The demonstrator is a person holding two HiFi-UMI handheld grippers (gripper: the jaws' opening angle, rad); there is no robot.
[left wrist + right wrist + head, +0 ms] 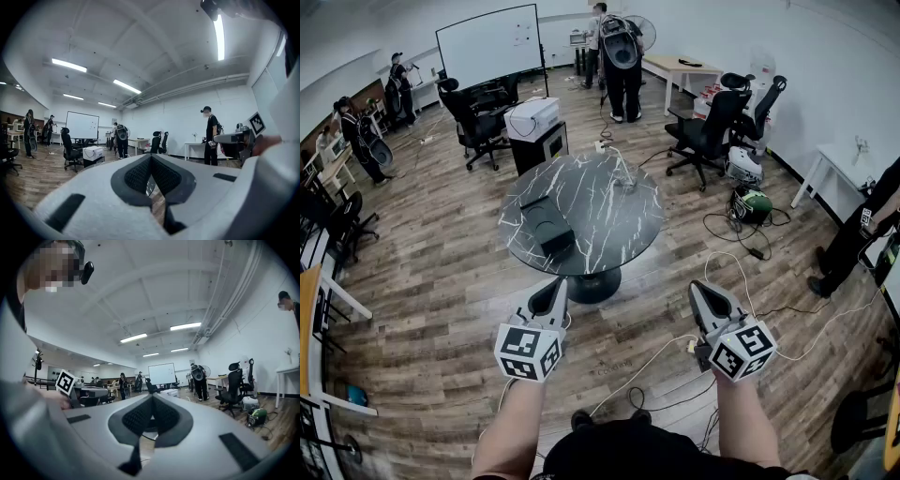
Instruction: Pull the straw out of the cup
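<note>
Left claw (557, 284) and right claw (699, 288) both pinched closed, empty; anything on the round table (581, 220) too small to identify

The left gripper (553, 292) and the right gripper (703, 294) are held level, side by side over the wood floor (441, 281), each with jaws drawn to a point. Just ahead of them stands a round black table (609, 225), with a black box (551, 234) on it beyond the left gripper. An office chair (705, 131) stands farther off

printer (532, 116): behind table (600, 211) | whiteboard (487, 42): behind printer | chair (710, 127): right of table | left tool (557, 285), right tool (695, 288): before table
</note>
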